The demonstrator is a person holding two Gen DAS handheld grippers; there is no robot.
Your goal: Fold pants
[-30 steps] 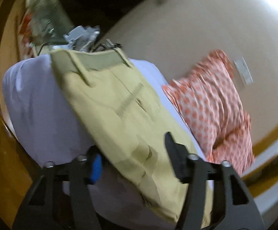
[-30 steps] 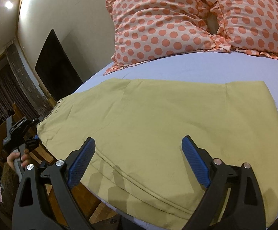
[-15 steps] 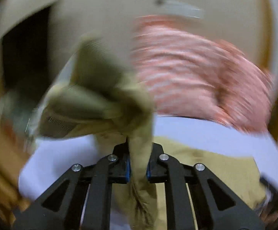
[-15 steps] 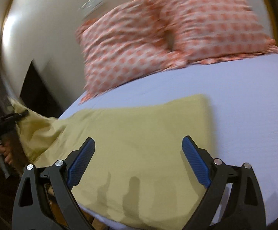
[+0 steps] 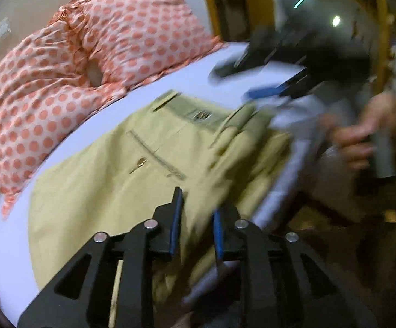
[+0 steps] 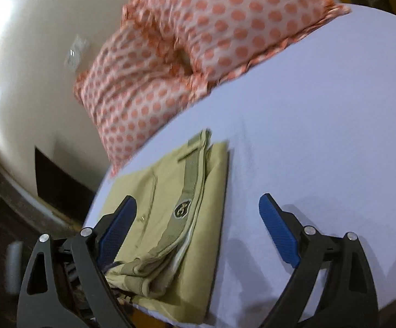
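Pants (image 6: 168,218), one khaki cotton pair, are seen folded on the lavender sheet (image 6: 321,136) by two polka-dot pillows (image 6: 170,63). Left gripper (image 5: 195,218) is slightly parted, nothing clamped; right gripper (image 6: 198,235) is spread wide.

Pants (image 6: 170,213): khaki-yellow fabric, folded into a flat stack of several layers on the lavender bed sheet (image 6: 321,136), near the bed's edge. Darker olive waistband (image 6: 189,188) with belt loops lies on top, bearing a small dark emblem patch. A welt pocket with a button (image 5: 139,162) faces up.
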